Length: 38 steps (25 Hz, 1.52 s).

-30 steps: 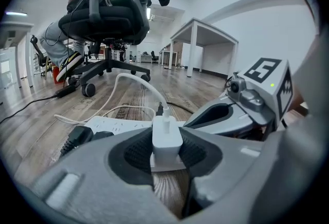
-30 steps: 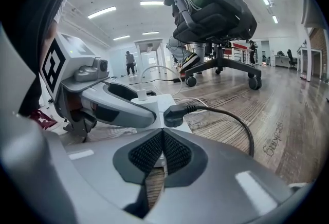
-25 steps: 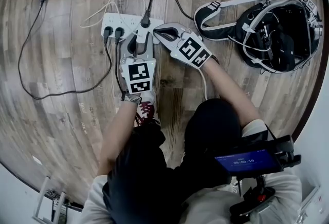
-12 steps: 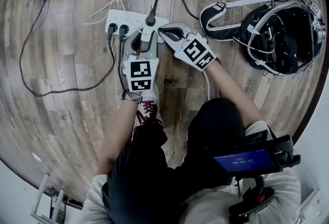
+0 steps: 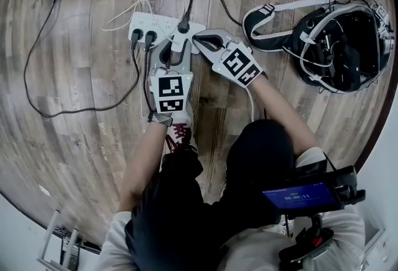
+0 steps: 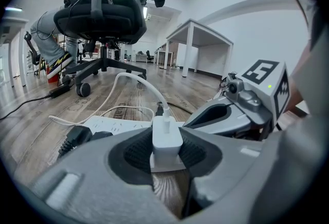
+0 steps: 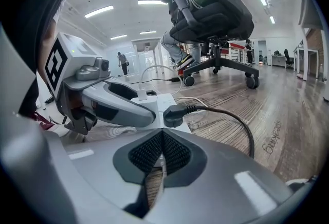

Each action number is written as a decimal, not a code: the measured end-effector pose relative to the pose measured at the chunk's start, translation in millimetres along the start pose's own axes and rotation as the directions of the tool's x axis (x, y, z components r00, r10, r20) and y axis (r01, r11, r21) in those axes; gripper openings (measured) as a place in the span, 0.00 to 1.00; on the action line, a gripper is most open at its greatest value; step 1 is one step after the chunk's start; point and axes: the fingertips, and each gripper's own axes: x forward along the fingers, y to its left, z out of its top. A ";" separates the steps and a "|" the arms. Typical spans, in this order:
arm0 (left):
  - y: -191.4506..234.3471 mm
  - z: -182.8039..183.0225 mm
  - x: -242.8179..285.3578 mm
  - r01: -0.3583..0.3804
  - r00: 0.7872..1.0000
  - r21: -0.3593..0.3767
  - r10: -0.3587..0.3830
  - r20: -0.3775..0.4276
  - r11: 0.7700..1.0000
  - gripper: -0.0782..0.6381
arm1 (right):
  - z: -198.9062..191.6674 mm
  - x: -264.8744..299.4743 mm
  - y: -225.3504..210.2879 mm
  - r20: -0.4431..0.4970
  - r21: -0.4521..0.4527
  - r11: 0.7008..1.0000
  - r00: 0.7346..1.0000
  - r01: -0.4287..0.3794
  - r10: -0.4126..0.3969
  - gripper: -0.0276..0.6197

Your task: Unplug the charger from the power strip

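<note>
The floor (image 5: 74, 96) is brown-grey wood grain, laid in planks. The power strip (image 5: 160, 22) is white, and so is the charger (image 6: 166, 138) with its white cable (image 6: 136, 81). The plugs (image 5: 135, 35) and their cords are black. The left hand-held gripper (image 5: 175, 47) and the right hand-held gripper (image 5: 200, 38) are both pale grey with black ribbed pads (image 6: 134, 153). Each carries a white cube (image 5: 170, 92) patterned with black square markers. The bag (image 5: 339, 46) is black with grey-white straps, and the chair (image 6: 103, 10) is black.
</note>
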 end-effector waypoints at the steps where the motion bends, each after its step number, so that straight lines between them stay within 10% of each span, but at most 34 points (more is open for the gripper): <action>1: 0.1 -0.6 -0.1 -0.001 1.000 0.002 0.001 0.001 1.000 0.30 | -0.5 0.3 0.4 -0.005 -0.005 1.000 1.000 0.001 -0.001 0.04; 9: -9.1 73.8 -11.7 0.028 0.981 0.139 -0.053 0.187 0.990 0.30 | -2.0 0.7 -1.1 -0.021 0.021 1.000 1.000 -0.017 0.017 0.04; 38: 7.1 48.6 -18.5 -0.018 0.998 0.071 0.013 0.067 0.997 0.30 | 17.0 -13.7 -12.2 0.059 0.070 0.996 0.996 0.057 -0.061 0.05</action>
